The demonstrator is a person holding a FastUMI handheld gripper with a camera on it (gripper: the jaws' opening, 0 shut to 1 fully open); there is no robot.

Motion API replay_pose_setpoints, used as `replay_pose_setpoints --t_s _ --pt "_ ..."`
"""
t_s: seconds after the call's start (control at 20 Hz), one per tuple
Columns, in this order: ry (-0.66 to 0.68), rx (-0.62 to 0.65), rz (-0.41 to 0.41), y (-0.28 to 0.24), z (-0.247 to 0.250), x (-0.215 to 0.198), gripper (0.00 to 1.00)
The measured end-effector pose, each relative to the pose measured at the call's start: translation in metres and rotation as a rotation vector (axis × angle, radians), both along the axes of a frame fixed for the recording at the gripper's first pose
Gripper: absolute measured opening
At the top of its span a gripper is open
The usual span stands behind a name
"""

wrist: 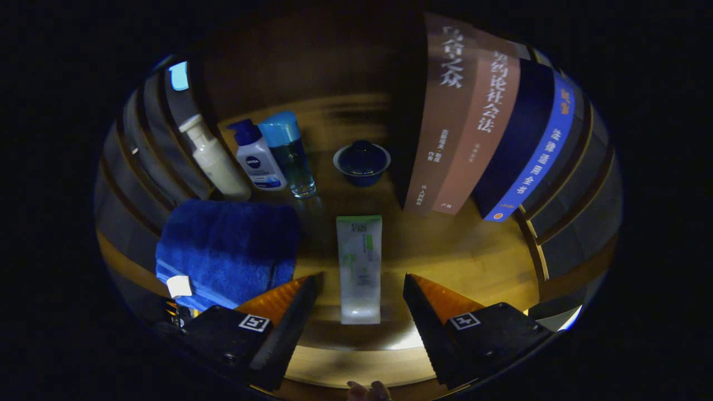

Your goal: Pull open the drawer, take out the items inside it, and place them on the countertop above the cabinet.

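Note:
A white tube with green markings [360, 267] lies flat on the wooden countertop [457, 250], its cap end toward me and its body running away between my fingers. My gripper [362, 289] is open, the two black fingers with orange backs standing well apart on either side of the tube without touching it. A folded blue towel [225, 250] lies on the countertop just left of the left finger [289, 312].
Beyond the tube stand a white pump bottle [214, 159], a white bottle with a blue cap [256, 159], a clear bottle with a light blue cap [289, 153] and a dark blue lidded bowl [362, 162]. Several upright books [479, 133] lean at the right. Slatted walls flank both sides.

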State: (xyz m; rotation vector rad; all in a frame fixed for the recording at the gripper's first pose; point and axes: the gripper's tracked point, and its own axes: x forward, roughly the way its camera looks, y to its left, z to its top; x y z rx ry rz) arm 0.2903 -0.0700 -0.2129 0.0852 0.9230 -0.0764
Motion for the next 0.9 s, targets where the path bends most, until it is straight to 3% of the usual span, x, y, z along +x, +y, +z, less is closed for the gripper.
replay_pose_setpoints --t_s 0.25,0.55,0.75,0.9 --pt "-0.243 0.041 -0.009 0.013 0.049 -0.057 1.00" --pt "-0.590 0.042 0.031 0.029 0.106 -0.163 1.00" --pt "-0.696 0.006 0.098 0.044 0.087 -0.242 1.00" --pt "-0.701 -0.021 0.063 0.039 0.047 -0.286 1.00"
